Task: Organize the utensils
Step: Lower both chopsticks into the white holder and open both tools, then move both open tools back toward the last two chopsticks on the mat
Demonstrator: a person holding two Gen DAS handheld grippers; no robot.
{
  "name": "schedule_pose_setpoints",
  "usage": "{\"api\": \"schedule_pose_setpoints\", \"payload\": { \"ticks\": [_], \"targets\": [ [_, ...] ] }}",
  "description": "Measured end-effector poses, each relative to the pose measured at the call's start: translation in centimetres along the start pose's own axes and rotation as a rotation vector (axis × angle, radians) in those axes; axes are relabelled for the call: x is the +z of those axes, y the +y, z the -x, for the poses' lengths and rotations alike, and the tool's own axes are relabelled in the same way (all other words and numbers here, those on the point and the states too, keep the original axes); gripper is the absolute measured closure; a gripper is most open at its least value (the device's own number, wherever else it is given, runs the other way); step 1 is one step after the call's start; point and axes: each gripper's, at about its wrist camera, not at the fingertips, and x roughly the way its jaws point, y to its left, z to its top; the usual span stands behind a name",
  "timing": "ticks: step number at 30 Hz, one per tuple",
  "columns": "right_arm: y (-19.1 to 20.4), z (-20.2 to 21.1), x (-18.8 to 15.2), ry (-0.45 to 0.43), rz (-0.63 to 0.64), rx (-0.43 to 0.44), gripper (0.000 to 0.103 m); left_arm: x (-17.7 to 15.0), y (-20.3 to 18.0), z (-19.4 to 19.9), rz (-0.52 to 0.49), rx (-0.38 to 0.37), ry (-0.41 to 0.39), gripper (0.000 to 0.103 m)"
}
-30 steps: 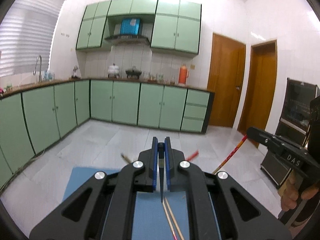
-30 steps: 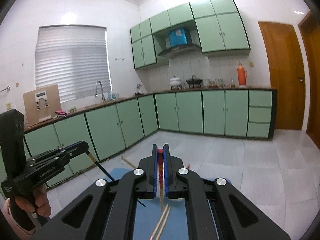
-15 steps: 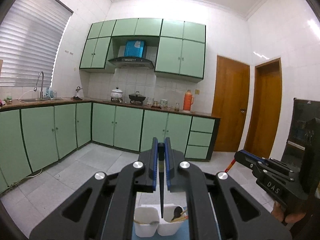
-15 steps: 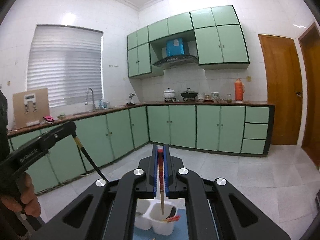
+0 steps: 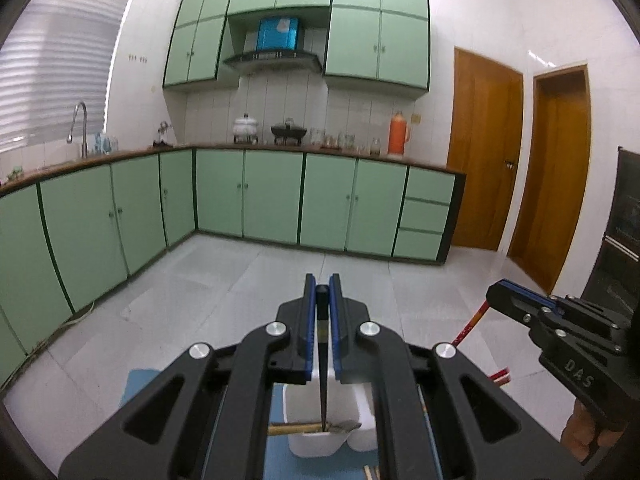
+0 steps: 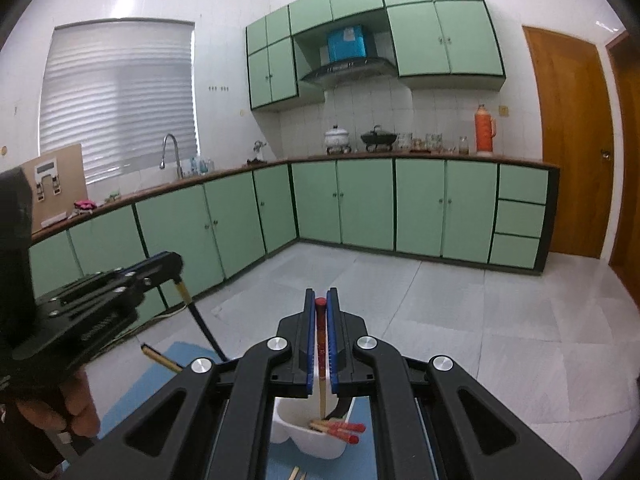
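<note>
My left gripper (image 5: 322, 292) is shut on a black chopstick (image 5: 322, 376) that points down into the left cup of a white two-cup holder (image 5: 316, 440). A wooden chopstick (image 5: 294, 429) lies across that cup. My right gripper (image 6: 321, 304) is shut on a red-topped chopstick (image 6: 321, 360) that points down into the holder's right cup (image 6: 320, 446), where several red-tipped chopsticks (image 6: 340, 431) lie. Each gripper shows in the other view: the right one (image 5: 496, 294), the left one (image 6: 174, 264).
The holder stands on a blue mat (image 6: 136, 392) on a low surface. Loose wooden chopstick ends (image 6: 295, 473) lie on the mat in front of the holder. Green kitchen cabinets (image 5: 260, 200) and a grey tiled floor (image 6: 460, 312) lie beyond.
Both grippers have moved forward from over the mat to above the holder, each still holding its chopstick. The chopstick tips now hang lower, inside the cups.
</note>
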Motion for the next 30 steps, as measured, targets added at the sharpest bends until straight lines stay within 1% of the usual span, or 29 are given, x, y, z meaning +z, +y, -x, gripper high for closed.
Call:
{"api": "schedule_pose_setpoints", "payload": {
  "ticks": [1,2,3,4,5,7,9,10,11,12,13,14,15,16,18,20,21,24,26,30],
  "targets": [
    [-0.1,-0.2,-0.2,0.011,-0.001,0.004,0.097,-0.3,0.2,-0.3,0.003,0.002,0.015,0.096],
    [-0.1,-0.2,-0.6,0.023,-0.005,0.009,0.096,-0.5,0.5,-0.4,0.005,0.0,0.025,0.091],
    [-0.2,-0.2,-0.7,0.023,-0.011,0.01,0.092,-0.8,0.6,-0.4,0.006,0.001,0.032,0.076],
    [-0.4,0.1,-0.8,0.023,-0.017,0.014,0.083,-0.9,0.8,-0.3,0.008,0.007,0.032,0.069],
    [-0.5,0.4,-0.9,0.017,-0.021,0.017,0.078,-1.1,1.0,0.0,0.011,0.01,0.025,0.062],
    [-0.7,1.4,-1.0,0.0,-0.023,0.003,0.074,-1.0,1.3,0.7,0.015,0.003,0.018,0.06],
    [-0.9,2.7,-1.0,-0.022,-0.027,-0.017,0.064,-1.0,1.6,1.9,0.02,0.006,0.0,0.053],
    [-1.1,3.6,-1.1,-0.039,-0.031,-0.031,0.057,-0.9,1.6,2.2,0.023,0.008,-0.009,0.051],
    [-1.1,4.4,-1.1,-0.053,-0.033,-0.044,0.052,-0.8,1.7,3.2,0.023,0.009,-0.029,0.047],
    [-1.2,4.9,-1.1,-0.062,-0.034,-0.052,0.05,-0.7,1.6,3.8,0.017,0.013,-0.044,0.042],
    [-1.3,6.0,-1.4,-0.077,-0.038,-0.064,0.045,-0.8,1.5,4.7,0.009,0.017,-0.059,0.04],
    [-1.4,6.6,-1.5,-0.087,-0.042,-0.072,0.042,-1.0,1.4,5.8,0.001,0.02,-0.075,0.035],
    [-1.4,7.5,-1.9,-0.098,-0.047,-0.081,0.04,-1.3,1.4,6.8,-0.004,0.019,-0.086,0.03],
    [-1.4,8.4,-2.3,-0.104,-0.051,-0.088,0.036,-1.6,1.2,7.5,-0.007,0.02,-0.094,0.028],
    [-1.4,9.8,-3.2,-0.11,-0.058,-0.102,0.03,-2.6,0.8,9.5,-0.018,0.029,-0.112,0.016],
    [-1.2,11.1,-4.4,-0.113,-0.066,-0.117,0.024,-4.0,0.4,11.3,-0.029,0.032,-0.113,0.014],
    [-1.1,11.7,-5.1,-0.109,-0.072,-0.123,0.022,-4.4,0.3,11.7,-0.032,0.032,-0.107,0.013],
    [-0.8,13.3,-7.3,-0.092,-0.098,-0.144,0.016,-6.7,-0.1,13.3,-0.047,0.035,-0.066,0.01],
    [-0.5,14.1,-9.0,-0.074,-0.1,-0.165,0.012,-8.6,-0.1,14.1,-0.064,0.051,-0.03,0.009],
    [0.3,14.8,-12.8,0.0,-0.113,-0.186,0.012,-12.4,0.6,14.9,-0.059,0.066,0.065,0.009]
  ]
}}
